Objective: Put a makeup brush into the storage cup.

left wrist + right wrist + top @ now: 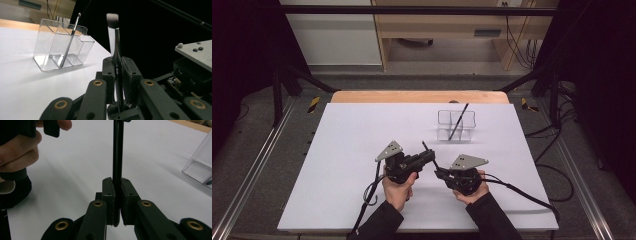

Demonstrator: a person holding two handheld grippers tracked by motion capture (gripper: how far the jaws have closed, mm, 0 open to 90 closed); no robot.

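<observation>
- A person's two dark sleeves come in at the near edge of the white table (342,150), one hand on each gripper, close together near the middle of the sheet.
- The left gripper (117,72) has its jaws closed on the shaft of a makeup brush (114,42), which stands up between them with its pale bristle tip uppermost.
- The right gripper (117,192) has its jaws pressed on the dark handle end of the same brush, so both tools grip it from opposite ends just above the table.
- Farther back and to the right stands a clear plastic organizer (456,125) with several compartments; a second thin brush (459,121) leans inside it, its tip above the rim.
- Beyond the white sheet a strip of wooden edge (419,96) shows.
- Past that lie grey floor, black frame bars, loose cables at the right, and pale wooden furniture (447,25) against the back.
</observation>
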